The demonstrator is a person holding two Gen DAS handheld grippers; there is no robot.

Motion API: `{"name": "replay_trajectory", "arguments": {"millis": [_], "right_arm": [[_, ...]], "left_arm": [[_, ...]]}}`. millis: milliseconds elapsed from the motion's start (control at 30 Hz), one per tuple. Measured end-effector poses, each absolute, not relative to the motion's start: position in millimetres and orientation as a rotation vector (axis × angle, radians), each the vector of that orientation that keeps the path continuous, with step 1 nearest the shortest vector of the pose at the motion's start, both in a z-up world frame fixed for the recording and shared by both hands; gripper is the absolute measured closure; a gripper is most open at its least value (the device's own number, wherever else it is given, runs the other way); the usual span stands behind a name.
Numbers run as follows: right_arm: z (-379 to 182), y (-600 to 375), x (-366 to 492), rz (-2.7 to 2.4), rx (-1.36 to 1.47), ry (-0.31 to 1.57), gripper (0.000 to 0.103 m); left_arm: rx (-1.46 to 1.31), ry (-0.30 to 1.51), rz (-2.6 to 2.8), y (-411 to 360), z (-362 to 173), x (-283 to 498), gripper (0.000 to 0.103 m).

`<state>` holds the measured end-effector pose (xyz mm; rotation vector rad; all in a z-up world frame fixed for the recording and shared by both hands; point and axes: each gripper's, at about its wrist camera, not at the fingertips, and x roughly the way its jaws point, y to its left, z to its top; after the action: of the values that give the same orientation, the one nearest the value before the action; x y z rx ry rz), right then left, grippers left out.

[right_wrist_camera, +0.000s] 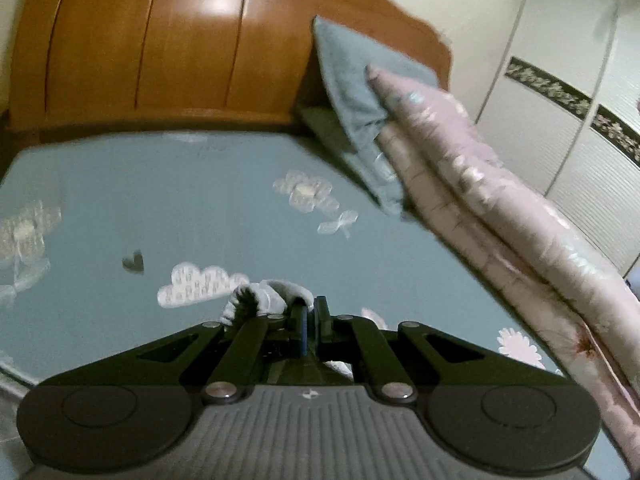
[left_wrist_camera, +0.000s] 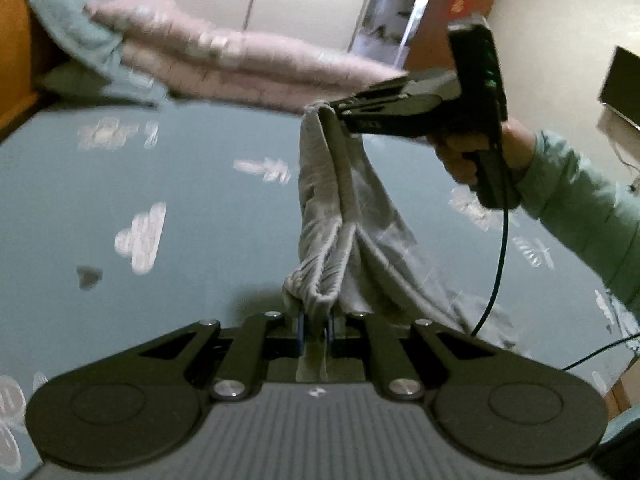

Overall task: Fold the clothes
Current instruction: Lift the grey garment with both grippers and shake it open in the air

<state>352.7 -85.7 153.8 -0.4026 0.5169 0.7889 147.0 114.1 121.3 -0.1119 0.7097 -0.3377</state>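
Hanging between both tongs, grey garment (left_wrist_camera: 344, 216) above bedsheet (left_wrist_camera: 180, 200): left gripper (left_wrist_camera: 315, 322) clenched on it, right gripper (left_wrist_camera: 326, 110) too. Only right-wrist view shows headboard (right_wrist_camera: 160, 48); pillow (right_wrist_camera: 356, 92), pink quilt (right_wrist_camera: 500, 200) along far edge.

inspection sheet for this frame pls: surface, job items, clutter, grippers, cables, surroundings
Surface: blue-grey bed sheet printed with white clouds and flowers, mostly bare.
Job's things: pale grey ribbed fabric garment, bunched, hanging between both grippers, its lower end trailing toward the sheet.
Clutter: folded pink floral quilt and blue-grey pillow at the head of the bed.
Grippers: left gripper shut on the garment's near edge; right gripper shut on its upper end, held by a hand in a light green sleeve.
Cables: black cable hanging from the right gripper's handle.
Surroundings: orange-brown wooden headboard; white wardrobe doors with a dark patterned band.
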Motion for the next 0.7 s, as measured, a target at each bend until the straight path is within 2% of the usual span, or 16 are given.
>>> {"name": "replay_trajectory", "arguments": {"millis": [267, 367, 467, 700], "right_arm": [[252, -132, 329, 0.797, -0.311, 0.308, 0.099], [272, -147, 324, 0.794, -0.29, 0.253, 0.099], [263, -153, 326, 0.794, -0.28, 0.276, 0.099], [190, -165, 321, 0.78, -0.329, 0.479, 0.099]], "left_arm": [[0.052, 0.503, -0.334, 102, 203, 139, 0.095], [0.063, 0.49, -0.347, 93, 207, 137, 0.095], [0.041, 0.533, -0.365, 84, 192, 140, 0.095], [0.002, 0.667, -0.48, 71, 159, 132, 0.095]]}}
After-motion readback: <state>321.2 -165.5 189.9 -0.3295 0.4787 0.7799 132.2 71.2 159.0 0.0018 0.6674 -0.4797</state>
